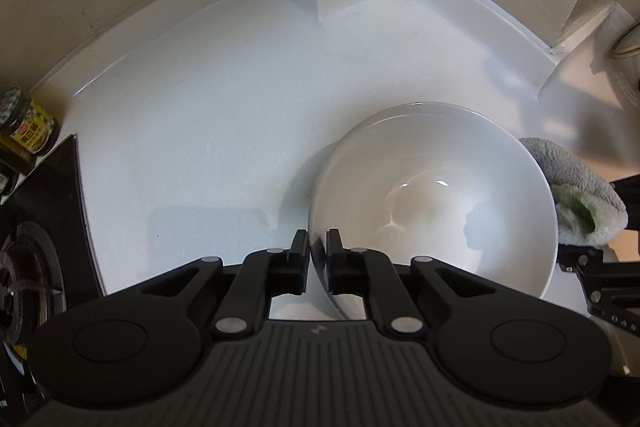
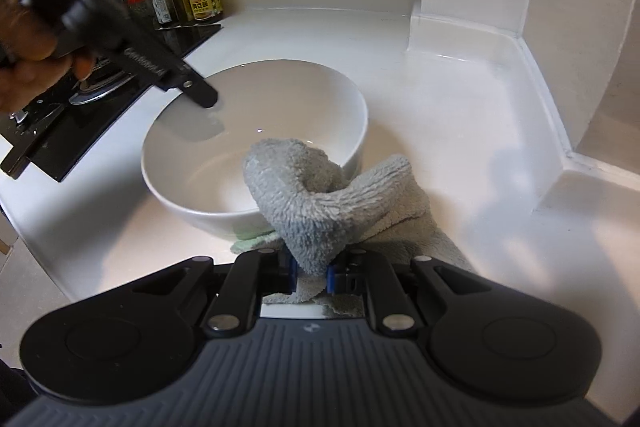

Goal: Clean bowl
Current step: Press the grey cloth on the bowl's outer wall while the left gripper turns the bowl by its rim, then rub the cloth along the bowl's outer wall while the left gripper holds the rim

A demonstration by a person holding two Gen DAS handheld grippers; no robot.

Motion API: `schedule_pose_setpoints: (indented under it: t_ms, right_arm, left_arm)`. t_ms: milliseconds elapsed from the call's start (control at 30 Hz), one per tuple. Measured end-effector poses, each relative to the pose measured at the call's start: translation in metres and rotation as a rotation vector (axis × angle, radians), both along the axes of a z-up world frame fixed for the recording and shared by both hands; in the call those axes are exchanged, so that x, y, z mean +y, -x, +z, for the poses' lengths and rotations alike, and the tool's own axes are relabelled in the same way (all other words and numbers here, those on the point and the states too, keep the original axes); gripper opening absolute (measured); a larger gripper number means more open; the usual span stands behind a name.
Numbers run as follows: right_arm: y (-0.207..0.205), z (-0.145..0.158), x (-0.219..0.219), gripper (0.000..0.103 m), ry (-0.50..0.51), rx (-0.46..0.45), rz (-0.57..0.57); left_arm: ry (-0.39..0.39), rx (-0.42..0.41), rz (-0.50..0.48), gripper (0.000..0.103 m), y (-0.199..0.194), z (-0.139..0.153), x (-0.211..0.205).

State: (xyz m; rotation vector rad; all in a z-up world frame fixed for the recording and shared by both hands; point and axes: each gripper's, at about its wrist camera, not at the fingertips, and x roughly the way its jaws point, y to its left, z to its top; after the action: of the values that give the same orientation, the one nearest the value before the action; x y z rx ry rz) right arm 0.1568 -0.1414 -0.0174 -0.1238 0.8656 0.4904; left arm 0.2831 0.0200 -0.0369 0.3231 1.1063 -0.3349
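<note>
We pinch the rim of the white bowl [image 1: 432, 199] on the desk [image 1: 200, 131] with our left gripper [image 1: 318, 259]; it holds nothing. Our right gripper [image 2: 312, 269] clamps the grey cloth [image 2: 316, 199], draped over the bowl's near rim.

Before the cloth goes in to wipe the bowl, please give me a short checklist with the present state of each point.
1. Left gripper clamps the bowl rim: ok.
2. Right gripper holds the cloth: ok.
3. Cloth touching the inside of the bowl: cannot tell.
4. Bowl free of other things inside: ok.
5. Bowl rests on the counter: ok.
6. Jar stands well clear of the bowl: ok.
</note>
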Motion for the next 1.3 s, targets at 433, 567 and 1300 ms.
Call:
schedule_pose_setpoints:
  t_ms: [433, 567, 1300]
  right_arm:
    - [0.020, 0.004, 0.023, 0.011, 0.011, 0.025, 0.082]
    - [0.015, 0.004, 0.013, 0.011, -0.005, 0.032, 0.064]
    - [0.000, 0.001, -0.001, 0.011, -0.026, 0.026, 0.057]
  left_arm:
    - [-0.032, -0.007, 0.003, 0.006, -0.007, -0.006, -0.009]
    - [-0.050, 0.010, -0.071, 0.008, -0.007, -0.004, -0.007]
    - [-0.134, -0.010, -0.401, 0.012, -0.035, 0.000, -0.044]
